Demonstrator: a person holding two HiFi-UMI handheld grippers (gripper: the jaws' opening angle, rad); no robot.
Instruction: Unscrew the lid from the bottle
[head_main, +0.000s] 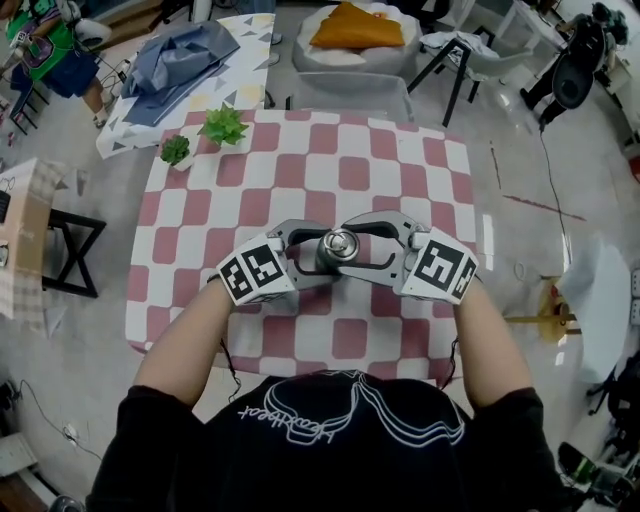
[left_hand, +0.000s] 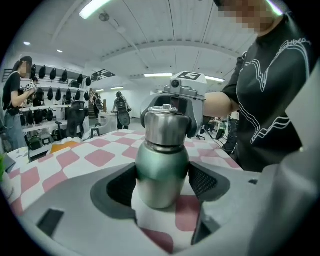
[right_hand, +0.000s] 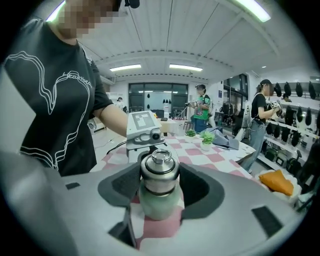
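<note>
A green metal bottle (head_main: 338, 250) with a steel lid (right_hand: 159, 169) stands upright on the pink-and-white checkered table (head_main: 300, 170), near its front edge. My left gripper (left_hand: 162, 186) comes in from the left, and its pads press on the green body (left_hand: 161, 167) low down. From the right, my right gripper (right_hand: 160, 184) sits higher, its pads closed on the steel lid. In the head view both grippers meet around the bottle, the left gripper (head_main: 322, 254) under the right gripper (head_main: 352, 246). The lid sits on the bottle's neck.
Two small potted plants (head_main: 222, 126) (head_main: 176, 150) stand at the table's far left corner. A grey chair (head_main: 350, 95) is behind the table. A second table with a blue cloth (head_main: 185, 55) lies at the back left. People stand in the room beyond.
</note>
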